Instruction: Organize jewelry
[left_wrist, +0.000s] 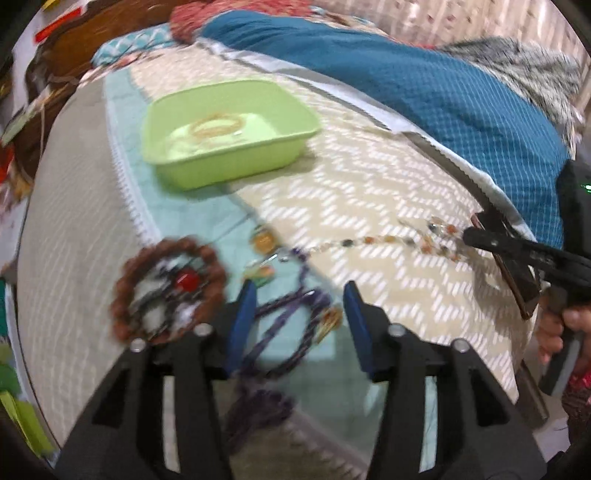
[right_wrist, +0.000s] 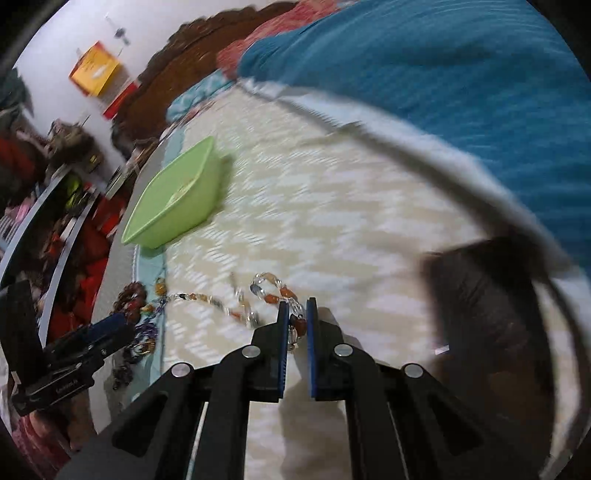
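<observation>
A light green tray (left_wrist: 295, 146) sits on the patterned bedspread with gold bangles (left_wrist: 218, 125) inside; it also shows in the right wrist view (right_wrist: 147, 225). My left gripper (left_wrist: 299, 299) is open above a purple cord necklace (left_wrist: 291, 321). A brown bead bracelet (left_wrist: 168, 291) with a red bead lies left of it. My right gripper (right_wrist: 296, 308) is shut on a clear and orange bead necklace (right_wrist: 273, 288), which trails left across the bed (left_wrist: 388, 242). The right gripper shows at the right in the left wrist view (left_wrist: 471, 234).
A teal blanket (left_wrist: 424, 85) lies along the far side of the bed. A dark flat object (right_wrist: 487, 314) lies to the right. Small pendants (left_wrist: 264, 242) lie near the purple necklace. Cluttered shelves (right_wrist: 55, 221) stand left of the bed.
</observation>
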